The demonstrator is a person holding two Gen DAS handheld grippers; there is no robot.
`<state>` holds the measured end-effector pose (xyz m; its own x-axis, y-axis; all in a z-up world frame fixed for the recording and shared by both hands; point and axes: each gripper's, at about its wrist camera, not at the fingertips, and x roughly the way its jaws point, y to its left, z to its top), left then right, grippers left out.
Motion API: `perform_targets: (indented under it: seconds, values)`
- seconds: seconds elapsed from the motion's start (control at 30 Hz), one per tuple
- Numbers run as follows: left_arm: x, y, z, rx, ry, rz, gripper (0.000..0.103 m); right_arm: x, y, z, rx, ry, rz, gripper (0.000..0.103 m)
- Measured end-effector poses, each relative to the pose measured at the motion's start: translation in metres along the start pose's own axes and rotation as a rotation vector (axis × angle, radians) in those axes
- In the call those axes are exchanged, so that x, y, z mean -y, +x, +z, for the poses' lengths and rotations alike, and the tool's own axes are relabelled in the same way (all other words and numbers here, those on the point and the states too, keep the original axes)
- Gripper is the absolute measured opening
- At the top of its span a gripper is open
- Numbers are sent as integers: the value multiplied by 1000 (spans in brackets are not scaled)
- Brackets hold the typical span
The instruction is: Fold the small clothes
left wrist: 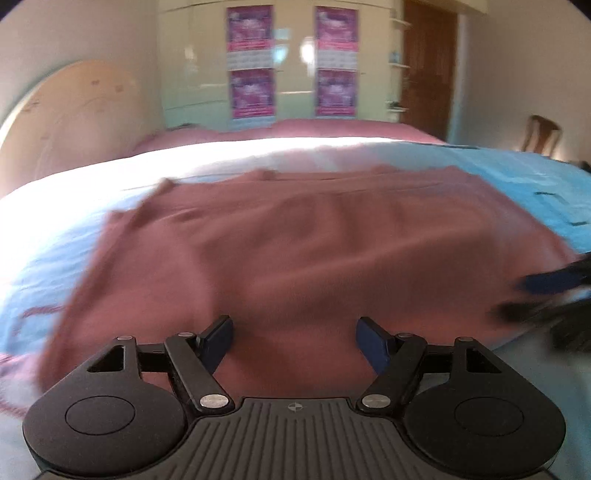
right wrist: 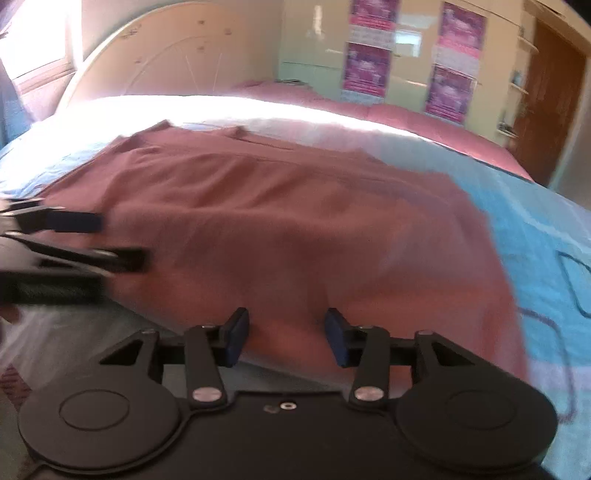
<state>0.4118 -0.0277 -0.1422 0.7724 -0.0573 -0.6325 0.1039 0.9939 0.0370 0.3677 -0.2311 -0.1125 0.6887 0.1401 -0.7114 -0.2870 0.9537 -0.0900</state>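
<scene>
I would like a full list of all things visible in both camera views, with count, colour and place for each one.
garment: one, dusty pink, spread flat on the bed, near both grippers
bedsheet: one, light blue with dark line pattern, under the garment
blanket: one, pink, at the far side of the bed
headboard: one, cream, rounded, far left
wardrobe: one, cream, glossy, against the back wall
posters: four, purple and pink, on the wardrobe
door: one, brown wood, far right
chair: one, brown wood, right of the bed
left hand-held gripper: one, black with blue pads, open over the garment's near edge
right hand-held gripper: one, black with blue pads, open over the near edge
</scene>
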Motion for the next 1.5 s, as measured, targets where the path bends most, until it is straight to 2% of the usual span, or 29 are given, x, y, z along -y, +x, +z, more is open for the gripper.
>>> perform_targets:
  seconds: [0.2,0.33,0.4,0.53,0.6,0.67,0.73,0.8,0.83,0.9,1.0,1.07,1.4,1.5]
  values:
    - [-60,-17,-23,-12,-27,107,73,67,-16,-22,-47,119,-158,41]
    - [-82,-23,-30,-16,-59,155,73,92,-18,-33,-78,169,-147,38]
    - [-86,-23,-28,-25,-75,147,73,90,-19,-30,-88,163,-148,33]
    - [-83,-22,-25,-47,-41,147,73,89,-24,-26,-58,199,-145,29]
    - [-84,-24,-24,-39,-59,148,73,95,-19,-32,-97,192,-150,29]
    - [-84,-31,-23,-9,-72,149,73,93,-22,-29,-94,181,-152,29]
    - [-86,-26,-23,-41,-90,141,73,90,-34,-28,-52,170,-150,29]
    - [-88,-21,-27,-59,-104,138,73,91,-27,-29,-84,168,-153,28]
    - [-88,-20,-27,-61,-104,140,73,93,-21,-32,-109,170,-151,28]
    - [-86,-19,-26,-64,-102,147,73,92,-23,-31,-101,170,-152,28]
    - [-85,-17,-26,-64,-100,149,73,93,-29,-30,-58,193,-151,28]
    - [-85,-16,-26,-65,-99,150,73,94,-21,-35,-96,188,-145,28]
    - [-81,-13,-27,-71,-96,157,75,91,-20,-33,-103,152,-155,30]
    - [-84,-13,-25,-83,-104,167,83,89,-19,-32,-108,145,-158,30]
